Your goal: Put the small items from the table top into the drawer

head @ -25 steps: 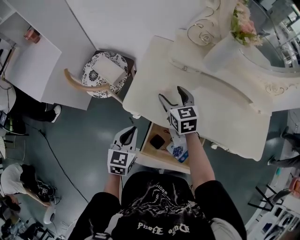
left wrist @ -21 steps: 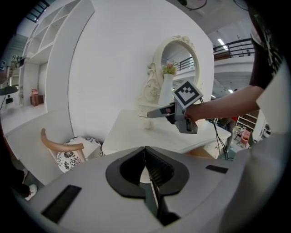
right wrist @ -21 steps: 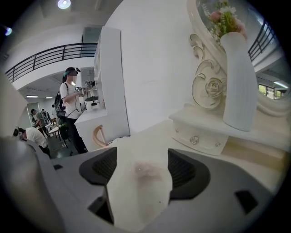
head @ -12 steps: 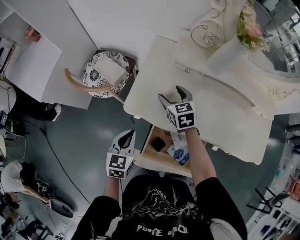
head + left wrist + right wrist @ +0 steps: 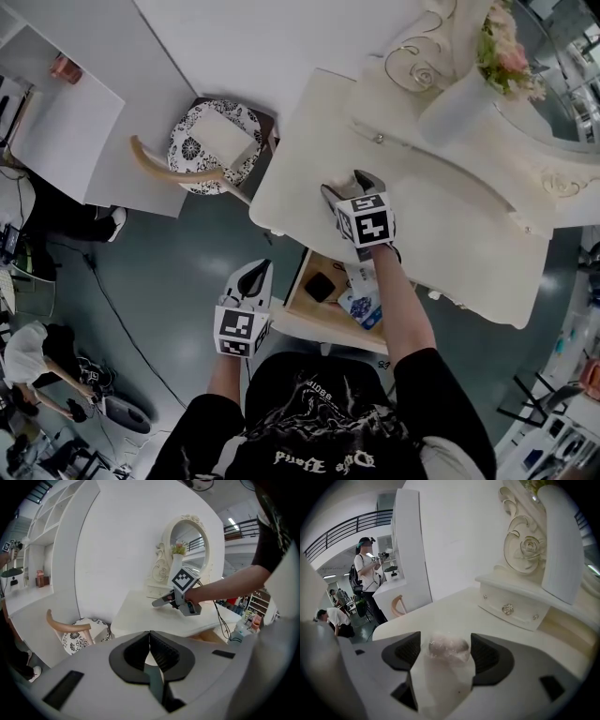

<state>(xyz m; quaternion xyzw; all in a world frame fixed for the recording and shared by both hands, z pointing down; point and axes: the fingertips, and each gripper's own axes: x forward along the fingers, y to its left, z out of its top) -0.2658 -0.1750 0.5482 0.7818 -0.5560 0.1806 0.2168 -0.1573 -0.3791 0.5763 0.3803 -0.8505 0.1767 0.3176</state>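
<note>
— When looking down from the head view, where to find the right claw [image 5: 348, 187]?
— Just above frame centre, low over the pale table [image 5: 450, 234], near its left edge. Marker cube right behind it, forearm running down toward the bottom of the frame.
— Gripping anything?
— Not clamped, as far as visible. Jaws standing apart in the right gripper view, with a small item in clear wrap [image 5: 449, 648] lying on the table between them. Narrow gap at the left side of the item; at the right side, cannot tell whether touching or only just beside.
— And the left claw [image 5: 150, 634]?
— Closed, jaws pressed together, nothing between them. Held at lower centre-left of the head view, off the table, left of the open drawer [image 5: 317, 309].
— Anything lying in the drawer?
— Yes: a dark flat item [image 5: 319, 284] toward its left side and a blue-and-white packet [image 5: 359, 305] to the right of it, partly under the right forearm.
— Other things around?
— At upper right of the head view, a white vase with pink flowers [image 5: 450, 108] on the raised back part of the table. Left of the table, a chair with a patterned cushion [image 5: 190, 150], well apart from both claws. At right of centre in the right gripper view, a little drawer front with a round knob [image 5: 508, 609].
</note>
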